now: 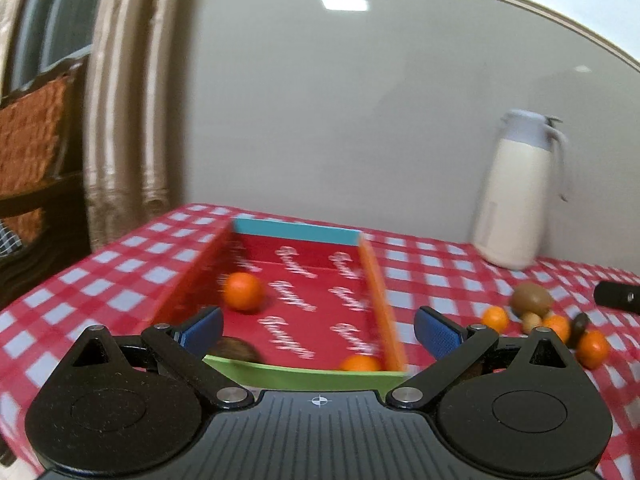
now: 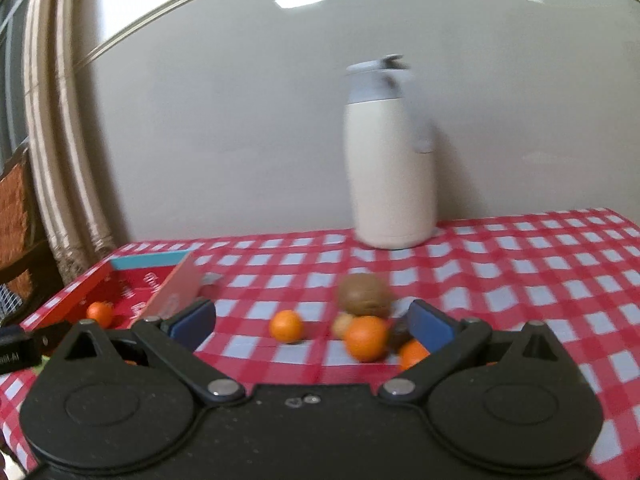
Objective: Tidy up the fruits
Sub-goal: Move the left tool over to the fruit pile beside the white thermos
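Observation:
A shallow red box with a blue far wall and a green near wall lies on the checked table. Inside it are an orange, a second orange in the near right corner and a brown fruit near the left. My left gripper hangs open over the box's near end, holding nothing. To the right lies a heap of loose fruit: a kiwi, an orange, another orange and small brown pieces. My right gripper is open just before this heap.
A tall cream jug with a grey lid stands at the back of the table against the wall. The red-and-white cloth stretches to the right. A wicker chair and curtains stand off the table's left edge.

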Motion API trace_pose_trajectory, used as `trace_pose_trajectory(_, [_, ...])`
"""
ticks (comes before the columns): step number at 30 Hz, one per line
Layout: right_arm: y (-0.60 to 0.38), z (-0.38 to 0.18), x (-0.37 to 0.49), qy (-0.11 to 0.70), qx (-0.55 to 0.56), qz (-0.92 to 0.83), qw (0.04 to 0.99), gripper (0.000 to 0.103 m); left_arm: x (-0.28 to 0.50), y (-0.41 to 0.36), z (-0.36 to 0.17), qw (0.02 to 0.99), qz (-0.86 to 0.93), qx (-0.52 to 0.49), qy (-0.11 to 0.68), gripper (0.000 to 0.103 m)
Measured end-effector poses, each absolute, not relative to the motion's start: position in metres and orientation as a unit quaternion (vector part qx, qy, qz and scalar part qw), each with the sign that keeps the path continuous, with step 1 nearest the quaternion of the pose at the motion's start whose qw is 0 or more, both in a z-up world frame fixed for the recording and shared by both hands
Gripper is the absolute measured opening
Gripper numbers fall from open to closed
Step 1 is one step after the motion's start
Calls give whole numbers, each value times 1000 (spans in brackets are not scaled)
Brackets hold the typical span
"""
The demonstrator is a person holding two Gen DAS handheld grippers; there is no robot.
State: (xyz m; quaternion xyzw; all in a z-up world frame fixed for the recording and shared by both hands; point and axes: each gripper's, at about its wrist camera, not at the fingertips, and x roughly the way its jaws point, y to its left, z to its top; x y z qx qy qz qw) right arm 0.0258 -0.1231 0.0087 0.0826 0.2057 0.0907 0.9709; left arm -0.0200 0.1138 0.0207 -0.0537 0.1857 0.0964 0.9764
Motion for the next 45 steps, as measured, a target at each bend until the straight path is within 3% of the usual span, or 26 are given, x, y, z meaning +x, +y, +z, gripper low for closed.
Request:
trace_pose_trajectory(18, [-219,6,-10,192,140,-32,971,103,23,12,7,977,0,30,212,101])
trace_pose_trajectory(45, [-258,-2,-20,192,161,-124,960,103,116,-21,-12,965,-12,52,256,99])
